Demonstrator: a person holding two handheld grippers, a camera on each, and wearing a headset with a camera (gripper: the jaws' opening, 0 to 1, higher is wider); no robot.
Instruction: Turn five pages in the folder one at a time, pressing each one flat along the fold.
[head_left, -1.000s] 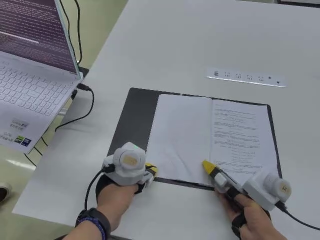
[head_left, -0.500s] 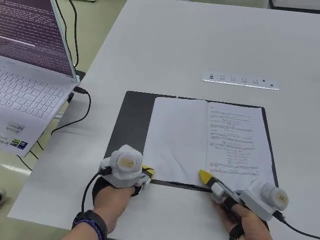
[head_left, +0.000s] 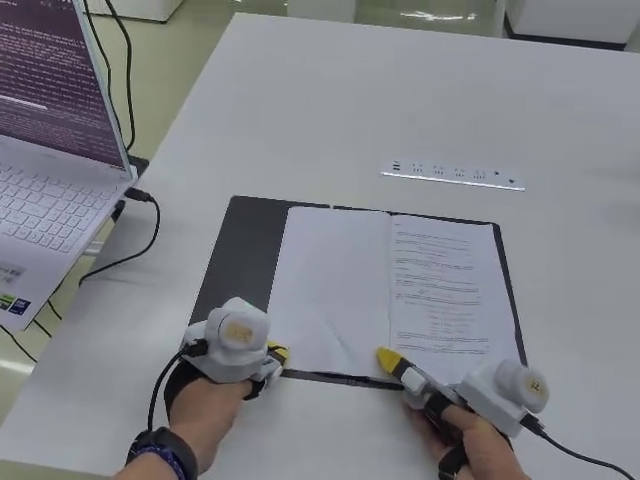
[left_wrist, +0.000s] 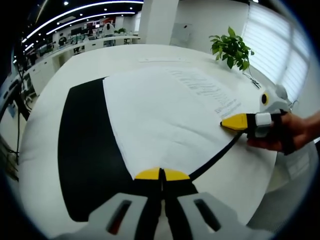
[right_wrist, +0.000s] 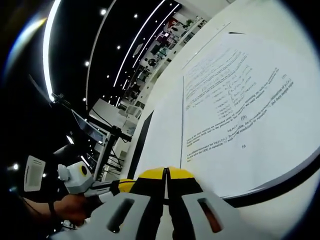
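Observation:
The folder lies open on the white table, its black cover showing at the left. A blank page lies on the left of the fold and a printed page on the right. My left gripper is shut, its yellow tips at the blank page's near left corner. My right gripper is shut too, with its tips resting on the near edge of the pages by the fold. The right gripper also comes in from the right of the left gripper view.
An open laptop stands at the far left with a cable trailing over the table edge. A white power strip is set in the table behind the folder. A potted plant stands further off.
The head camera has shifted, so the folder sits lower and further left in the picture. Both grippers keep their places at the folder's near edge.

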